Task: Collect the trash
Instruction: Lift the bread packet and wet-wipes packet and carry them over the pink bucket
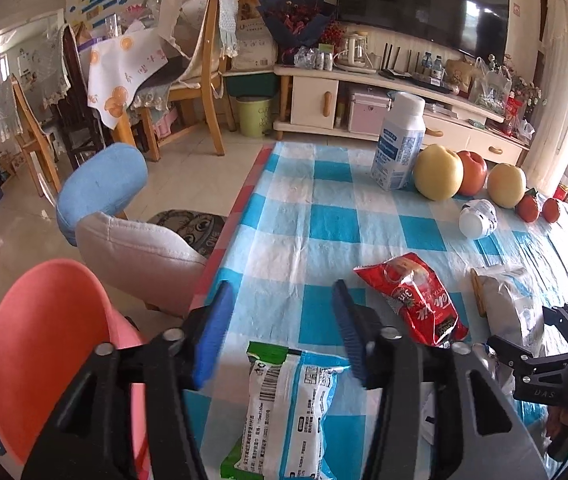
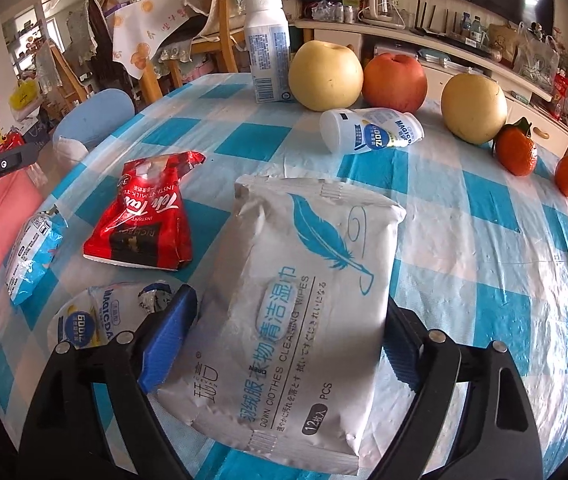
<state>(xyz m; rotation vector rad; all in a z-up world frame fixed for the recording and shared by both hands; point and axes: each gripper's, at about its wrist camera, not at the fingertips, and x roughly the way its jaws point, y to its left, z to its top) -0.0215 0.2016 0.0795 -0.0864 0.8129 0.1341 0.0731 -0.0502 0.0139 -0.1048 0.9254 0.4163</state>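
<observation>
From the wipes pack [image 2: 303, 300] between my right fingers [image 2: 170, 340], the torn sachet [image 2: 146, 216] lies to its left on the table [image 2: 483, 240], the small packet [image 2: 34, 252] further left beside the basin [image 2: 0, 216]. Behind it lies a tipped bottle [image 2: 371, 130], then fruit [image 2: 325, 76] and a standing bottle [image 2: 268, 64]. Near-left, perhaps a crushed cup [image 2: 96, 316].

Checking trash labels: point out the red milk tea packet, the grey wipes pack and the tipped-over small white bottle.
red milk tea packet [image 2: 144, 220], right wrist view, middle of its printed front
grey wipes pack [image 2: 303, 280], right wrist view, centre of its face
tipped-over small white bottle [image 2: 375, 130], right wrist view, its labelled side
</observation>
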